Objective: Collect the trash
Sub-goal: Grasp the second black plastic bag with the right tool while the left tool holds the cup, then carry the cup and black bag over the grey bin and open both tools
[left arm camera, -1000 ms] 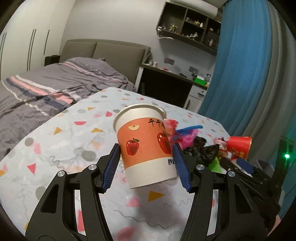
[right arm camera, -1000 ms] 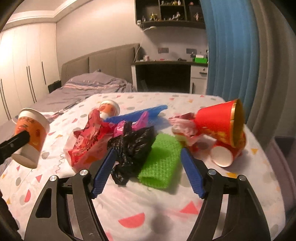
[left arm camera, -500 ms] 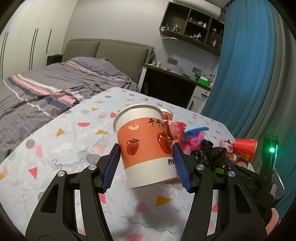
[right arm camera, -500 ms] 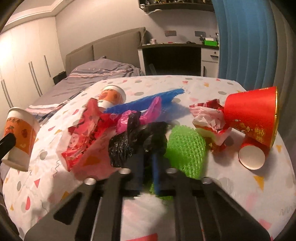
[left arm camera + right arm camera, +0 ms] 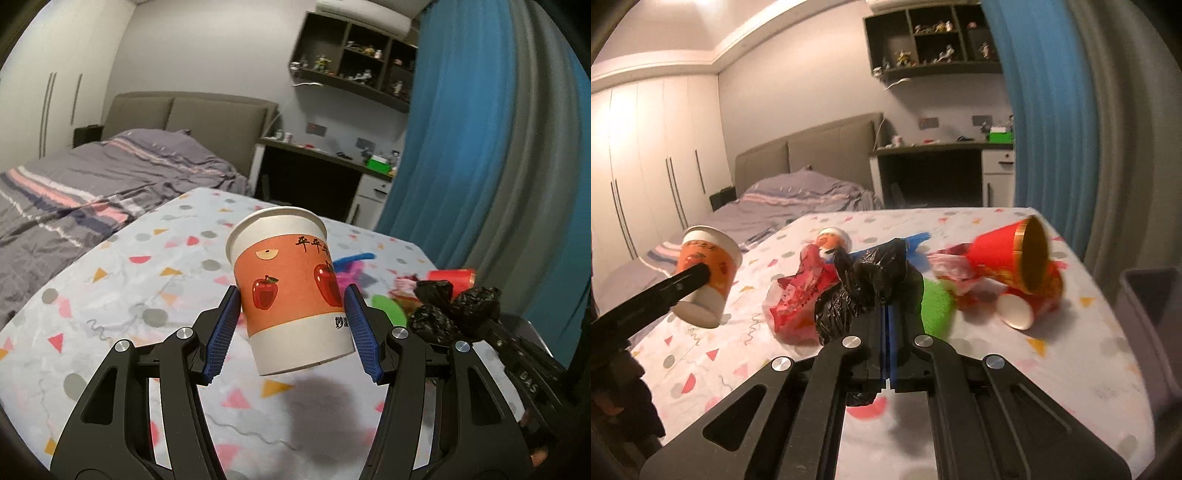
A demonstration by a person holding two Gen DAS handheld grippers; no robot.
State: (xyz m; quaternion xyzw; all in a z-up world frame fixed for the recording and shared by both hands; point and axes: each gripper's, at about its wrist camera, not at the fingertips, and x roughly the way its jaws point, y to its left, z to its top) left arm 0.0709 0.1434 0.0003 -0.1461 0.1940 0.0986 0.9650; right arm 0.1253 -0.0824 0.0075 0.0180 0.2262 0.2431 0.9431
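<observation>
My left gripper [image 5: 290,332] is shut on an orange paper cup with apple prints [image 5: 288,291] and holds it above the patterned table [image 5: 110,295]. The cup also shows in the right wrist view [image 5: 705,273]. My right gripper [image 5: 888,332] is shut on a crumpled black plastic bag [image 5: 868,288], lifted off the table; the bag also shows in the left wrist view [image 5: 454,306]. On the table lie a red wrapper [image 5: 798,299], a green mesh piece [image 5: 936,304], red paper cups [image 5: 1015,258], a blue piece [image 5: 916,240] and a second small orange cup [image 5: 833,238].
A grey bin [image 5: 1148,310] stands at the table's right edge. A bed [image 5: 92,184] is at the left and a desk [image 5: 325,173] at the back. A blue curtain [image 5: 443,147] hangs at the right.
My right gripper has closed on the black bag and lifted it off the table. My left gripper has risen a little with the cup.
</observation>
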